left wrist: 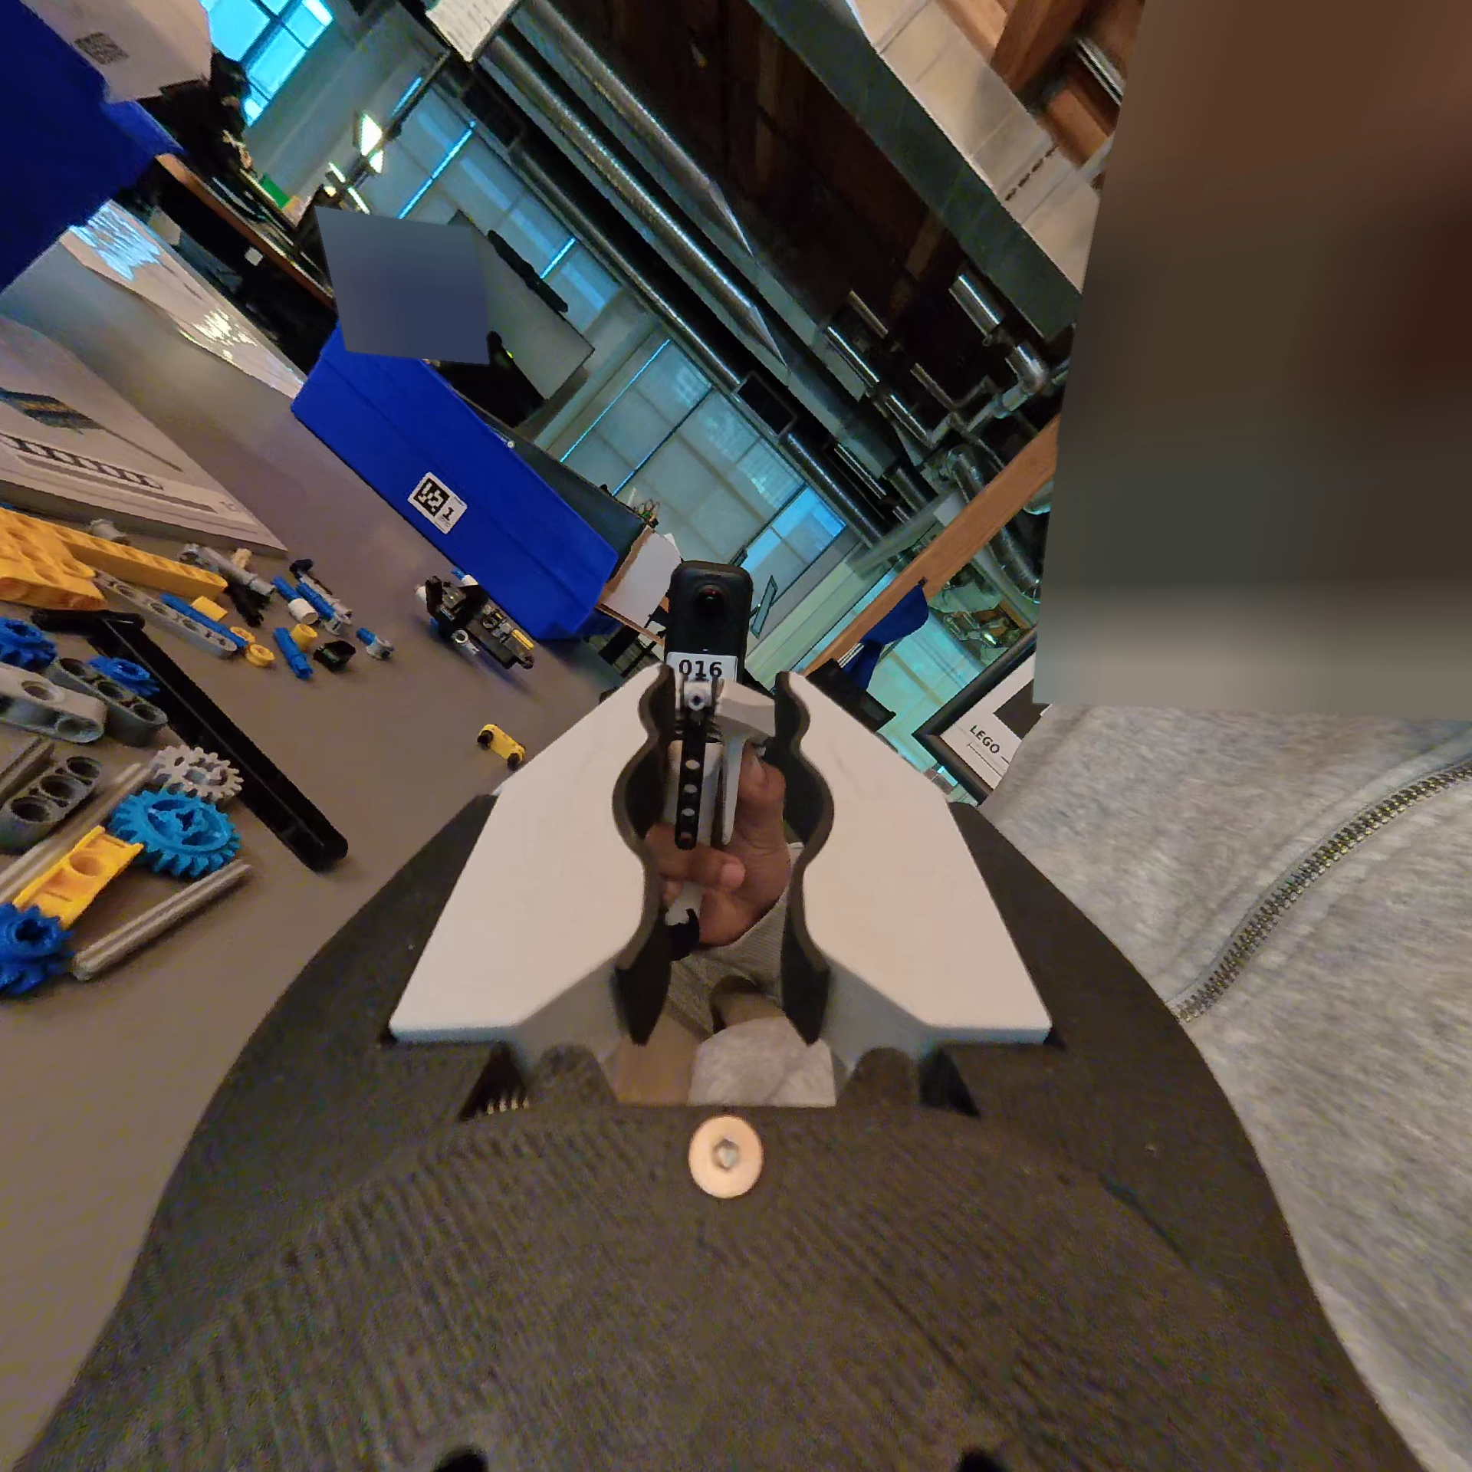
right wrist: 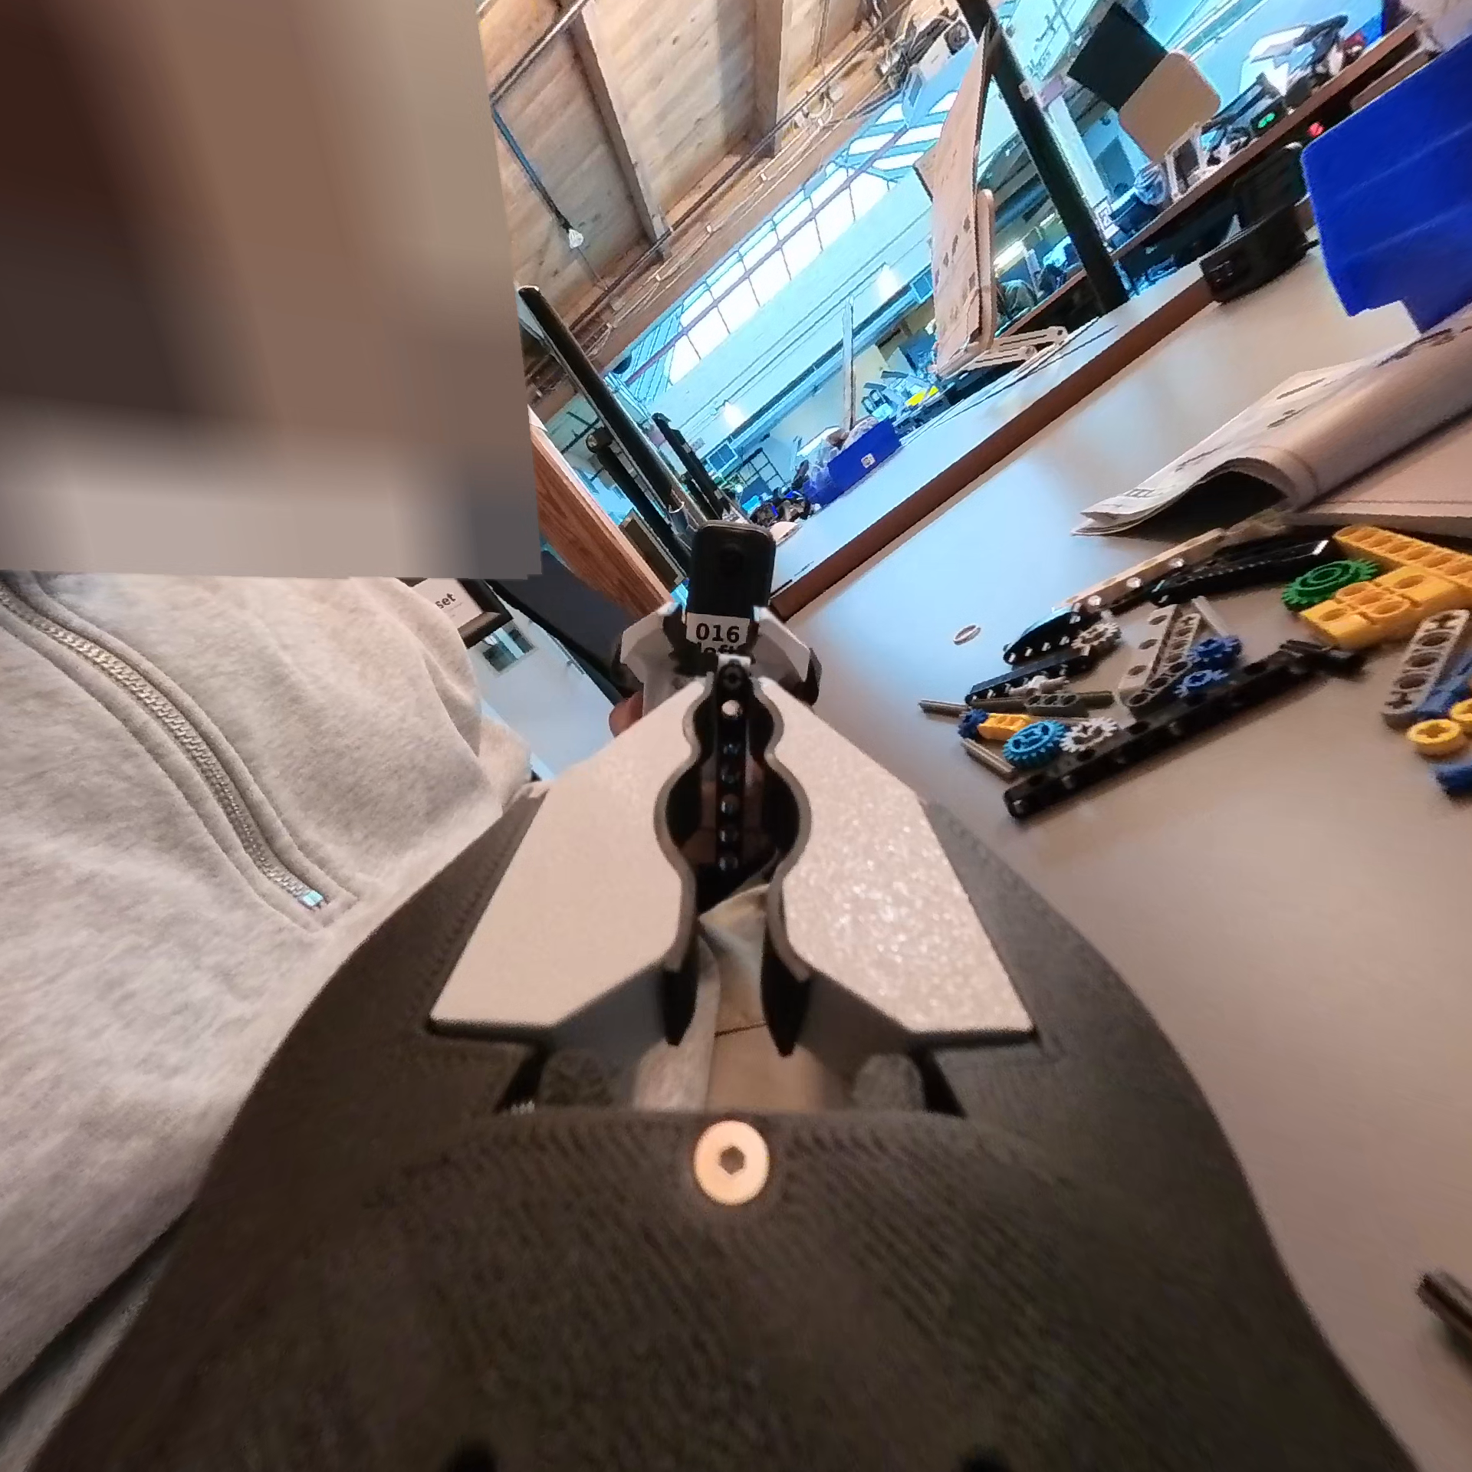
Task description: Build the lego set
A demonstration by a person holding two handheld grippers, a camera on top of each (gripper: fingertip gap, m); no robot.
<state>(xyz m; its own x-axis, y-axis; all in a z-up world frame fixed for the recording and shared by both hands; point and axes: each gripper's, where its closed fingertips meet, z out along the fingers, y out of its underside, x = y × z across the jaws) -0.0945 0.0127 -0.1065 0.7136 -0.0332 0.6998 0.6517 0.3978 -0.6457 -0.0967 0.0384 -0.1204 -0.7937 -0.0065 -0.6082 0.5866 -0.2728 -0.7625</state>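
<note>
Both grippers are held up off the table, facing each other tip to tip. My right gripper (right wrist: 729,697) is shut on a thin black beam with holes (right wrist: 729,781) that lies lengthwise between its fingers. In the left wrist view the same black beam (left wrist: 689,784) stands just past my left gripper (left wrist: 723,685), with a small grey piece (left wrist: 697,699) at its end. The left fingers stand a little apart on either side of the beam end, and I see no grip. The person's hand (left wrist: 725,868) shows behind the beam.
Loose parts lie on the grey table (left wrist: 414,781): blue gears (left wrist: 175,832), yellow beams (right wrist: 1402,581), a long black beam (right wrist: 1179,737), and a green gear (right wrist: 1326,585). An open instruction booklet (right wrist: 1274,446), a blue bin (left wrist: 446,470) and a grey zipped hoodie (right wrist: 199,757) are close by. Less than 4 cm separates the two grippers' tips.
</note>
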